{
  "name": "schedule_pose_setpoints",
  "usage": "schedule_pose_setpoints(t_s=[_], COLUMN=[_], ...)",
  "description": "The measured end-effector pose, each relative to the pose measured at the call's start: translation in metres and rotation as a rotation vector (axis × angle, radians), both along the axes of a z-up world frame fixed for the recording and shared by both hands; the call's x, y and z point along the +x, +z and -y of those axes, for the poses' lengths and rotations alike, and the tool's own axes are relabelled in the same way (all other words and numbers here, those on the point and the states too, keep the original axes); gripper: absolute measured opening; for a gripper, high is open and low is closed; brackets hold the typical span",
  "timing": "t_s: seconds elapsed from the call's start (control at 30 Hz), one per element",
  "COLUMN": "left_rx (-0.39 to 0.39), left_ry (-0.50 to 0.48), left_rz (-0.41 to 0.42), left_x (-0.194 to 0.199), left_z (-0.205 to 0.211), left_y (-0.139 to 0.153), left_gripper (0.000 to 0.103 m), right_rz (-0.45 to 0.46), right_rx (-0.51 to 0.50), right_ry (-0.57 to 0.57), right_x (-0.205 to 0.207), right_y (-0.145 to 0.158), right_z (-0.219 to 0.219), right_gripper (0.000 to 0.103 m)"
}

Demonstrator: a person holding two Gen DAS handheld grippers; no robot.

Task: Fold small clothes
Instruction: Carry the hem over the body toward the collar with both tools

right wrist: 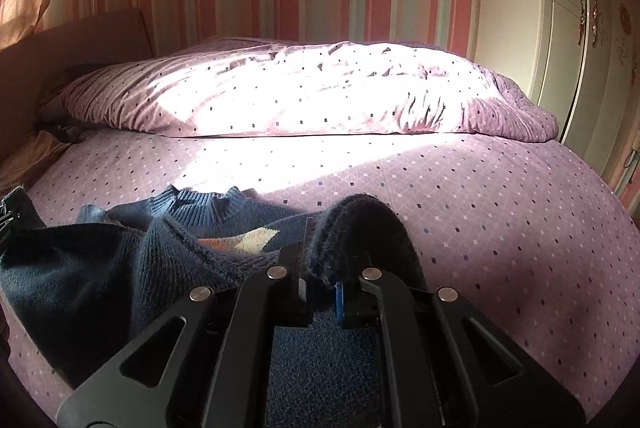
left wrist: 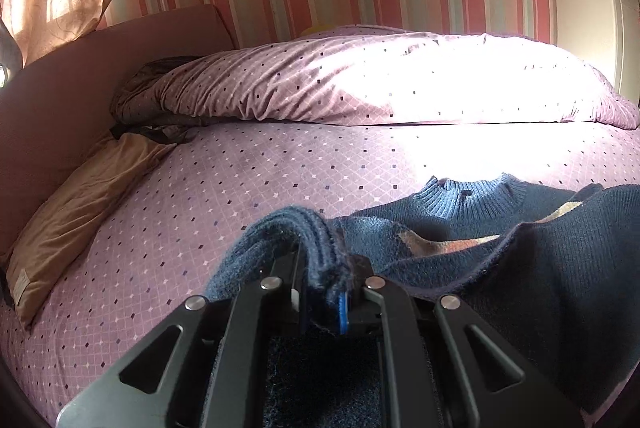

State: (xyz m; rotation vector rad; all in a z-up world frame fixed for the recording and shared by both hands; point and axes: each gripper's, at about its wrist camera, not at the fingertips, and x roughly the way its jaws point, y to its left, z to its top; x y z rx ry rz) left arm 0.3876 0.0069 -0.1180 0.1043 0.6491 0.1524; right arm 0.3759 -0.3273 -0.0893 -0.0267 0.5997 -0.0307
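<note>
A small navy knit sweater (left wrist: 540, 268) with a lighter blue ribbed collar (left wrist: 472, 202) and an orange-and-cream patch lies on the purple bed. My left gripper (left wrist: 324, 280) is shut on a bunched edge of the sweater at its left side, with fabric draped over the fingers. In the right wrist view the sweater (right wrist: 100, 268) spreads to the left, collar (right wrist: 208, 206) toward the pillows. My right gripper (right wrist: 324, 280) is shut on a bunched fold of the sweater at its right side. The left gripper's tip (right wrist: 10, 216) shows at the far left edge.
The bed has a purple dotted sheet (left wrist: 280, 180). A folded purple duvet (left wrist: 360, 84) lies across the far side. A tan pillow (left wrist: 80, 212) and dark cloth sit by the headboard (left wrist: 80, 68) at left. A white wardrobe (right wrist: 592, 28) stands at right.
</note>
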Motion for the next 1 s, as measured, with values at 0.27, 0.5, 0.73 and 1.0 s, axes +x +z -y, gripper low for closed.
schedule_pose_setpoints(t_s=[0.27,0.5,0.73,1.0], left_rx=[-0.021,0.017,0.037,0.077], left_ry=[0.016,0.054,0.074,0.075], left_rz=[-0.060,-0.073,-0.120,-0.140], left_x=[0.047,0.087,0.117,0.132], left_z=[0.001,-0.010,-0.016,-0.010], left_y=[-0.017,-0.023,-0.045,-0.065], left_gripper=[0.011,0.011,0.012,0.015], right_rz=[-0.062,-0.090,-0.177,-0.219], right_rx=[-0.040,-0.069,-0.093,-0.111], right_ry=[-0.022,-0.058,-0.070,-0.068], right_x=[0.050,0.088,0.120,0.144], right_y=[-0.019,-0.021,-0.052,-0.073], right_z=[-0.008,0.006,0.020,0.015], right_gripper=[0.007,0.007,0.007,0.010])
